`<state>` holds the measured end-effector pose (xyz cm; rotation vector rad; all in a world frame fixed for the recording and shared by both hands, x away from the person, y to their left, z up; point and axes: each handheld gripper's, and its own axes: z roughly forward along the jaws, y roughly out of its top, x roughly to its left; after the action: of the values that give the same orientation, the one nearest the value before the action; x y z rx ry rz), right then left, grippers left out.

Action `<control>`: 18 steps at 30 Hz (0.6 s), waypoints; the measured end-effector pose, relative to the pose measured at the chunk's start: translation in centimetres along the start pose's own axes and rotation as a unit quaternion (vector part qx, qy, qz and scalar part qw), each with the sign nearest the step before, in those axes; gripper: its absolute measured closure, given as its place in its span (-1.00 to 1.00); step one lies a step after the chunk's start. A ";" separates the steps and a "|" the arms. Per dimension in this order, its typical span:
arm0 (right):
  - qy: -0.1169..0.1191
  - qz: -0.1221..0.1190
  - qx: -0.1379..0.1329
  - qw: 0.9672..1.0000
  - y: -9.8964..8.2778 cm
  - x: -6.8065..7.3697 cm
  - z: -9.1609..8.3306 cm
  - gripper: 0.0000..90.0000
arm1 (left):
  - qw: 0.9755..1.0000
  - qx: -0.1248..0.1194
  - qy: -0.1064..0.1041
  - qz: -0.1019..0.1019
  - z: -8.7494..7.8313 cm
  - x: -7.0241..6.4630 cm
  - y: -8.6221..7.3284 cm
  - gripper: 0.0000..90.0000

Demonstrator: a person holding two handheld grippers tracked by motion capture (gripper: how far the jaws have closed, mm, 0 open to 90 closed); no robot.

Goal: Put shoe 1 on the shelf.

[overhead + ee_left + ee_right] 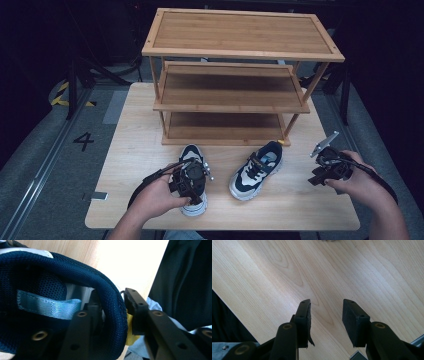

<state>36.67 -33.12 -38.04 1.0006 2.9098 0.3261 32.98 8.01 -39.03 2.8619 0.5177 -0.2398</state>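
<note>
Two sneakers on the table (150,210) in front of a three-tier wooden rack (240,75), seen from the high view — left shoe (193,176) under the left gripper (192,179), right shoe (256,169) just beside it, right gripper (325,167) held well off to the side.

Left gripper view: jaws clamped across the padded heel collar of the left shoe (75,280), one inside, one outside against a yellow tab (129,330).

Right gripper view: jaws parted, empty, above bare table (287,277).

Likely step — shelving the shoes; next, lifting the gripped shoe clear and forward to a tier, keeping it level.
</note>
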 end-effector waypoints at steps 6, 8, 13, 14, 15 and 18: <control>0.002 0.000 -0.001 1.000 0.0 -0.1 0.1 0.32 | 1.000 0.001 0.002 -0.007 -0.1 -0.2 0.2 0.61; 0.000 0.005 0.001 1.000 -0.1 -0.2 0.1 0.32 | 1.000 0.001 -0.001 -0.012 -0.3 -0.5 0.3 0.62; 0.001 0.005 -0.003 1.000 -0.1 -0.1 0.0 0.32 | 1.000 -0.013 -0.010 -0.001 -1.8 -1.7 0.7 0.62; 0.001 0.005 -0.003 1.000 -0.1 -0.1 0.0 0.32 | 1.000 -0.017 -0.011 -0.002 -2.1 -2.1 0.8 0.62; 0.000 0.006 -0.002 1.000 -0.1 -0.1 0.0 0.32 | 1.000 -0.017 -0.011 0.003 -2.6 -2.3 0.9 0.62; -0.004 0.006 0.000 1.000 -0.2 -0.1 0.0 0.31 | 1.000 -0.017 0.001 0.011 -3.5 -3.3 1.3 0.62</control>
<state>36.66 -33.33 -38.10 1.0160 2.8979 0.3224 30.84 6.65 -34.81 2.8335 0.4861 -0.2230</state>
